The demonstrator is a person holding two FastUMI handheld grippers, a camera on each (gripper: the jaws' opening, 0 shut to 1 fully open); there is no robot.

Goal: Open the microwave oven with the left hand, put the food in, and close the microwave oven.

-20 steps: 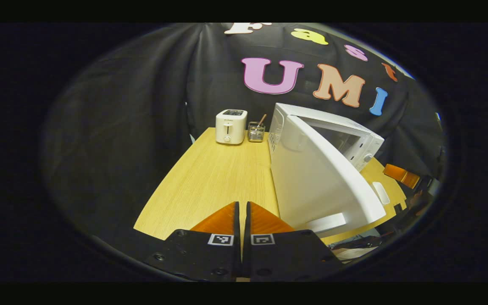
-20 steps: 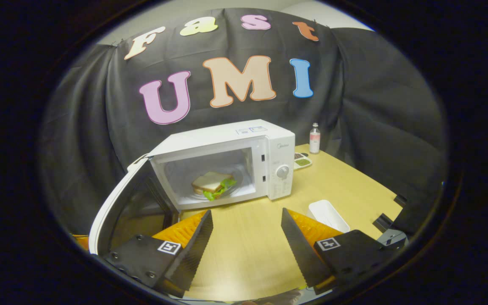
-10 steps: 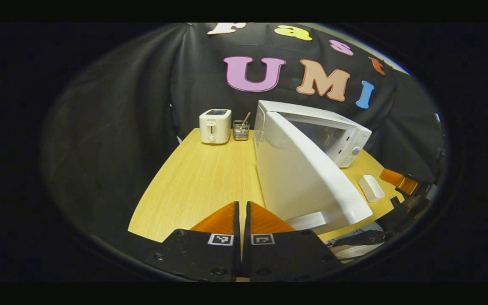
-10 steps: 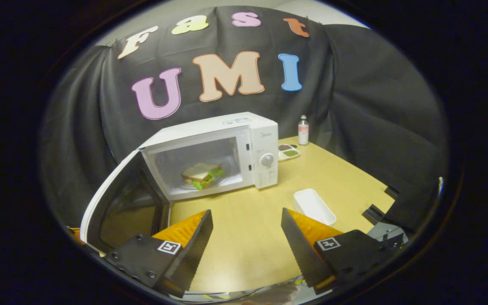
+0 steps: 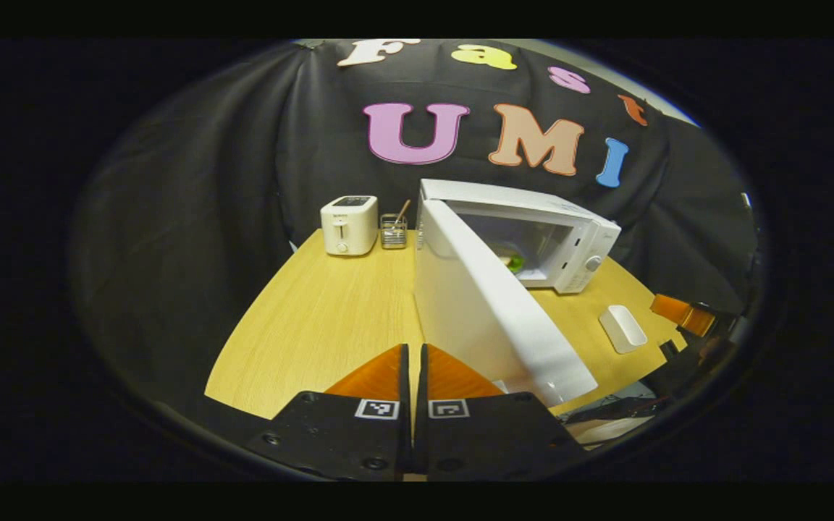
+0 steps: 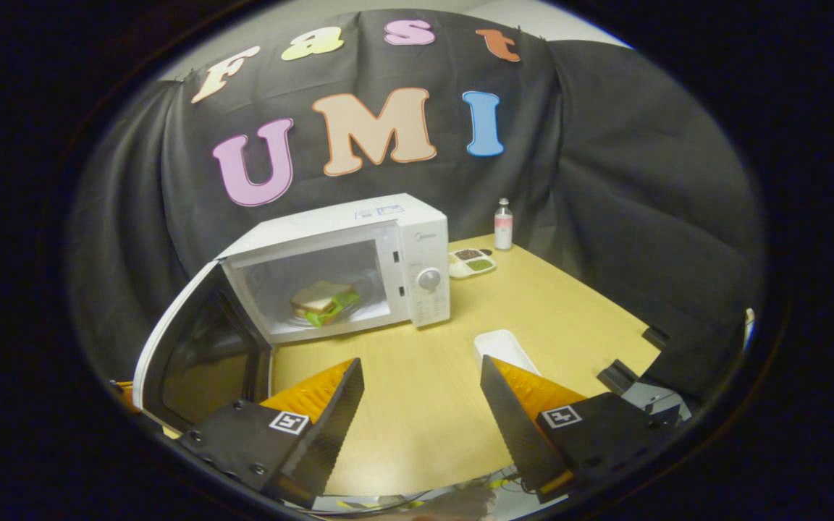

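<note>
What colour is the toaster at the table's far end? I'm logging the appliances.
The toaster is cream-white, clearest in the left gripper view.

A staged kitchen corner inside a recording booth: black cloth (image 6: 605,181) hangs as the back and side walls around a light wood counter (image 6: 554,304). Kitchen appliances and tableware line the counter: a white microwave oven (image 6: 388,224) with its door (image 5: 489,318) swung open and a sandwich (image 6: 319,300) inside, a white toaster (image 5: 348,225), a small utensil holder (image 5: 392,231), a bottle (image 6: 504,225), a divided condiment dish (image 6: 471,262) and a white rectangular tray (image 6: 504,347).
</note>
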